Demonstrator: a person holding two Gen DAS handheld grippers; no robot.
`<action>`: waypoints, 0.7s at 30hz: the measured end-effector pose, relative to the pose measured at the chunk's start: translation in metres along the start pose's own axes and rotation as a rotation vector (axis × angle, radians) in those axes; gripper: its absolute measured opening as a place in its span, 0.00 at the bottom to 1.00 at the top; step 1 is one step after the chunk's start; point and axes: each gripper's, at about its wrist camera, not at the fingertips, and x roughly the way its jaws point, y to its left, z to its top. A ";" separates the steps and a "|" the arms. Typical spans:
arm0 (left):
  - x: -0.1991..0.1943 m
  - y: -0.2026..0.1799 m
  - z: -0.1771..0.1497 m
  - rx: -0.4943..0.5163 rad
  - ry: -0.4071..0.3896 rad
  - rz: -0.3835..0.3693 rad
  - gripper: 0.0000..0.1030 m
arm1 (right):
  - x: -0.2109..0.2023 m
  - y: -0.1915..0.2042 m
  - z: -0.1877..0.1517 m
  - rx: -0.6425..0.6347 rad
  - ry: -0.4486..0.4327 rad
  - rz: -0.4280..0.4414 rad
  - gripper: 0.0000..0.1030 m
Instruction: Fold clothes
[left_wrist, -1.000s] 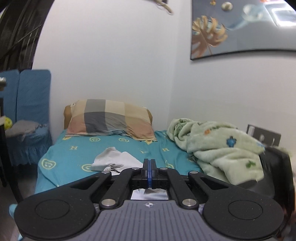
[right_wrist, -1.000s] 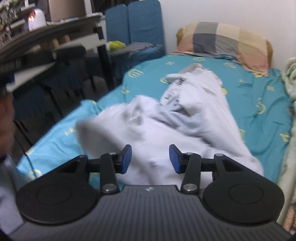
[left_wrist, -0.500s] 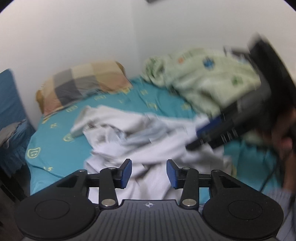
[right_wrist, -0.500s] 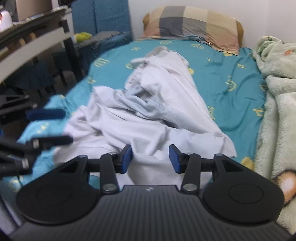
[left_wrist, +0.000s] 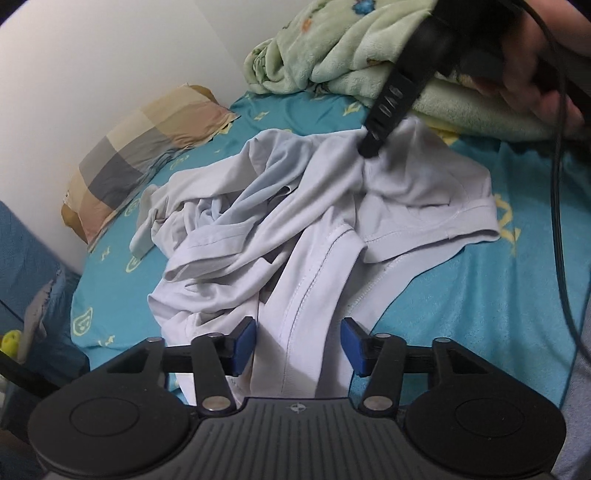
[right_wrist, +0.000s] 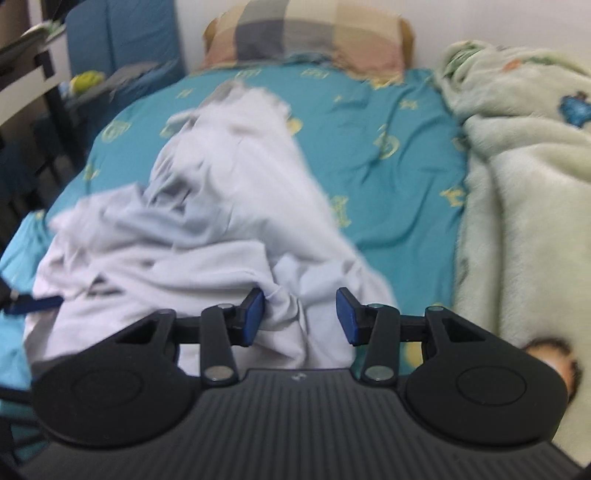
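Left wrist view: left gripper (left_wrist: 297, 341) low over the bed (left_wrist: 461, 295), blue fingers (left_wrist: 243, 341) spread apart, let go, holding nothing. White shirt (left_wrist: 295, 206) crumpled on the blue sheet, one hemmed edge running up between the fingers, not pinched. Right gripper (left_wrist: 373, 144) reaching in from the top right, tip down on the far part of the shirt, a hand (left_wrist: 532, 59) behind it. Checked pillow (left_wrist: 147, 147) at the wall, green blanket (left_wrist: 332, 55) heaped beside the shirt.

Right wrist view, blurry: right gripper (right_wrist: 300, 319) with fingers apart, let go too. Bunch of white shirt (right_wrist: 221, 221) between them, touching the left finger (right_wrist: 253, 319) only. Green blanket (right_wrist: 517, 184) on the right, pillow (right_wrist: 310, 37) at the far end.
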 end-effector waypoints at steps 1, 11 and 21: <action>0.001 -0.001 0.000 0.010 0.002 0.009 0.37 | -0.001 -0.002 0.001 0.008 -0.015 -0.008 0.44; -0.062 0.035 0.015 -0.236 -0.263 -0.009 0.05 | -0.033 0.001 0.007 -0.002 -0.172 0.066 0.45; -0.102 0.077 0.021 -0.491 -0.467 -0.051 0.05 | -0.101 0.033 -0.006 -0.122 -0.318 0.365 0.59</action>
